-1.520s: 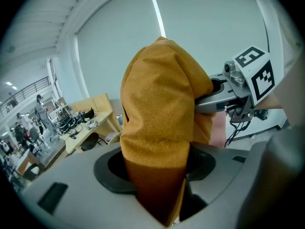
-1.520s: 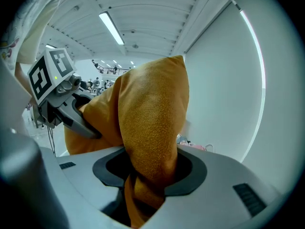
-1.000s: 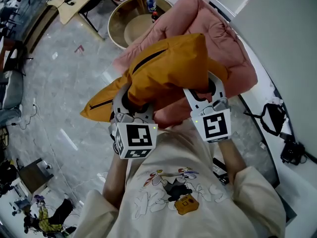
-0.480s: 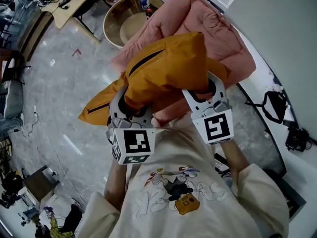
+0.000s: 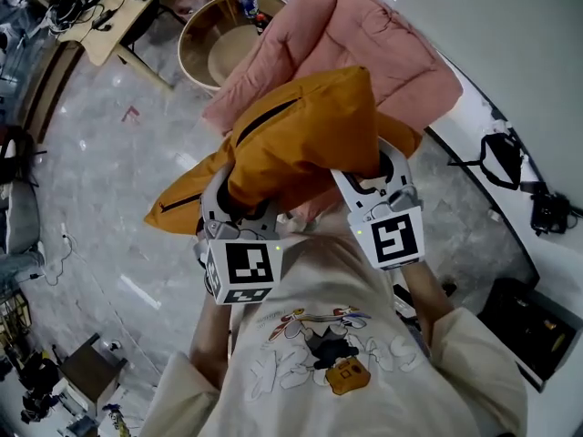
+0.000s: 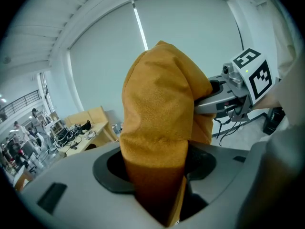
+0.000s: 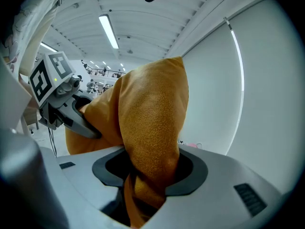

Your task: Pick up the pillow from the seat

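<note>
An orange pillow (image 5: 291,139) with a dark zip is held up in the air in front of the person. My left gripper (image 5: 235,203) is shut on its near left edge. My right gripper (image 5: 373,178) is shut on its near right edge. In the left gripper view the orange pillow (image 6: 159,128) is pinched between the jaws and rises upward, with the right gripper (image 6: 224,94) clamped on its far side. In the right gripper view the pillow (image 7: 150,132) fills the jaws, and the left gripper (image 7: 71,113) bites it at the left.
A pink padded seat (image 5: 355,53) lies just beyond the pillow. A round wooden table (image 5: 214,39) with a bottle (image 5: 248,0) stands farther off. A wooden desk (image 5: 100,16) with cables is at the upper left. Black bags (image 5: 547,212) lie on the floor at right.
The pillow and both grippers have kept their hold. The head view has shifted, so the table and desk sit farther left and up in the picture.
</note>
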{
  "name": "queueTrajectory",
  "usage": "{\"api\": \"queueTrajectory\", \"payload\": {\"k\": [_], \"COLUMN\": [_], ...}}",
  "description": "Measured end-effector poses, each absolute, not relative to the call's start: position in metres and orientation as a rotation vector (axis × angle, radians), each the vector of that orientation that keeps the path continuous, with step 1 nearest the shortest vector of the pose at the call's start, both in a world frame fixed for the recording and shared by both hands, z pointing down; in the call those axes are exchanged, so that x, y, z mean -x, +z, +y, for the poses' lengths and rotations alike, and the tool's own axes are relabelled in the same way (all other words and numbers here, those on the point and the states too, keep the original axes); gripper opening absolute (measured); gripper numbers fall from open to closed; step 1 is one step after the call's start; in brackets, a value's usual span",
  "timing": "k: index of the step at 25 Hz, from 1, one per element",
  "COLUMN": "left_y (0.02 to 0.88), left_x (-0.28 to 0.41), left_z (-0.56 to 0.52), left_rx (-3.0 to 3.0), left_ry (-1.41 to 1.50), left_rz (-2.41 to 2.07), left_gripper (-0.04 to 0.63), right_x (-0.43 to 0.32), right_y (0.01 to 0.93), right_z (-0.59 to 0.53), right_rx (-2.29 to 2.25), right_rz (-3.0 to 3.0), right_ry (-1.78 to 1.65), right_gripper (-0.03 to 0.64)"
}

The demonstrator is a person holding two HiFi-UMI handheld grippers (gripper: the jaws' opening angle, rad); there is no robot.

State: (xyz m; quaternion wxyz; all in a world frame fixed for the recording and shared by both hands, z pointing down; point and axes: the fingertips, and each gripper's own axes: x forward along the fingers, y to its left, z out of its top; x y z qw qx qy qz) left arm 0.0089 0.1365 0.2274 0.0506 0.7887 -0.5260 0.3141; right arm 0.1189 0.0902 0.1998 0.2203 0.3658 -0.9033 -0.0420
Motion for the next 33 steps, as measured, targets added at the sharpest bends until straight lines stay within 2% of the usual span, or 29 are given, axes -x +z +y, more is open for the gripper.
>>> {"api": "queueTrajectory", "payload": {"k": [14, 33], "left_y": [0.241, 0.249], "left_x": [0.030, 0.019], "left_z": [0.201, 0.224], "left_rx": [-2.542, -2.568], "left_ry": [0.972, 0.949], "left_rz": [-1.464, -1.401], "left_gripper": [0.265, 0.267], "right_x": [-0.086, -0.097], "right_y": [0.213, 0.218], "right_z": [0.169, 0.194], "right_rx": [-1.178, -1.192], "right_rz": [-2.418, -2.374], "right_ry": [-0.102, -0.090], "right_gripper": [0.213, 0.221]}}
